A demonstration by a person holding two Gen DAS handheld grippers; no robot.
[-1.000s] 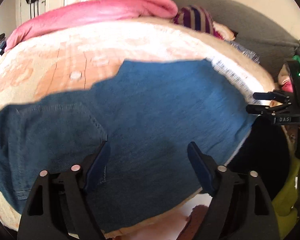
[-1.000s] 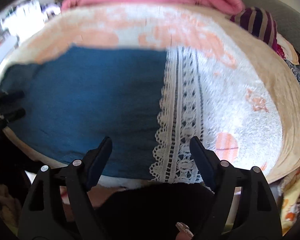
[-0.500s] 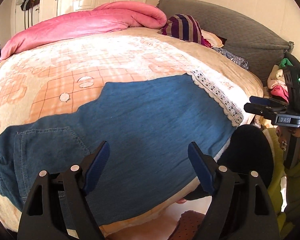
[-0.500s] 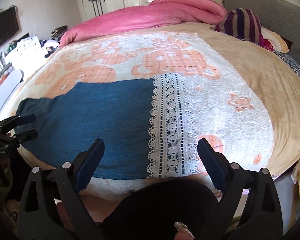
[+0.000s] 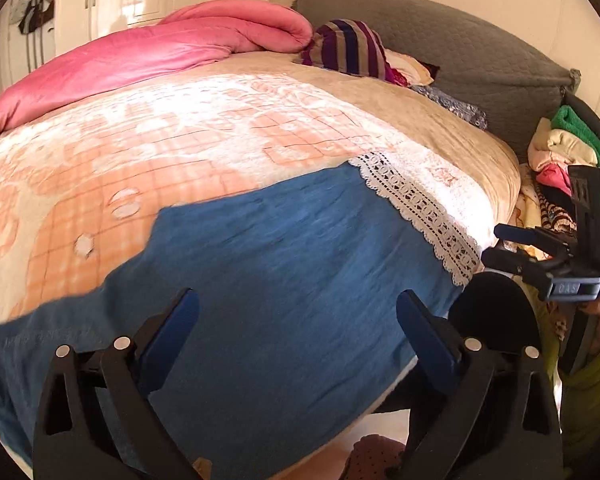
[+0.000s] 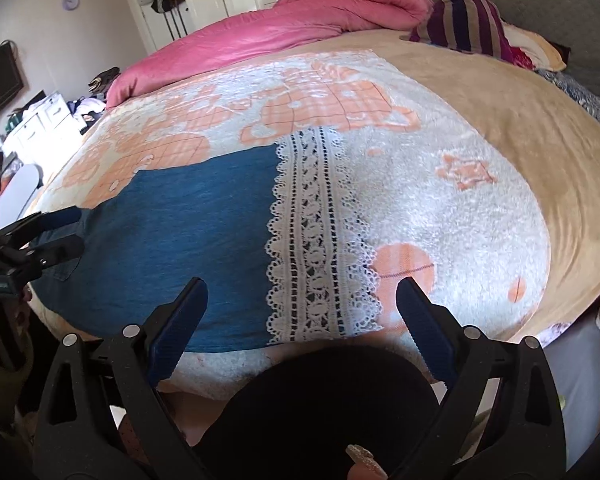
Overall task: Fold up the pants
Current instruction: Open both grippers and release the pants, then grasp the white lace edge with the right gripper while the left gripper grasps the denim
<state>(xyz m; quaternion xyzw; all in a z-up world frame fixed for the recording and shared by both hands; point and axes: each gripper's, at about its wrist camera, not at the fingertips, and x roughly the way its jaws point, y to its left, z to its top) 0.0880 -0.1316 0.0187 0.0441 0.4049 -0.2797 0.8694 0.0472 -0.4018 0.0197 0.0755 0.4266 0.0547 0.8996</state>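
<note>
**Both grippers spread and empty over the flat pants**

Pants (image 5: pixel 284 280): blue denim, lying flat on the bed blanket (image 5: pixel 172 152), filling the centre and lower left of the left wrist view. In the right wrist view they sit centre-left, running along the near edge of the bed. The white lace hem (image 6: pixel 320 240) is at their right end in both views.

Left gripper (image 5: pixel 298 316): jaws have just been opening and now stand wide apart, bottom centre of its own view, above the denim. Nothing between the pads, no contact with the fabric. It also shows at the left edge of the right wrist view.

Right gripper (image 6: pixel 302 304): jaws have also been opening and are now spread wide, bottom centre of its view, over the lace hem. Empty, pads clear of the cloth. It is seen again at the right edge of the left wrist view.

Pink duvet (image 5: pixel 148 52) is bunched along the far side of the bed; striped cushion (image 6: pixel 464 20) is at upper right, against the grey headboard (image 5: pixel 460 44).
</note>
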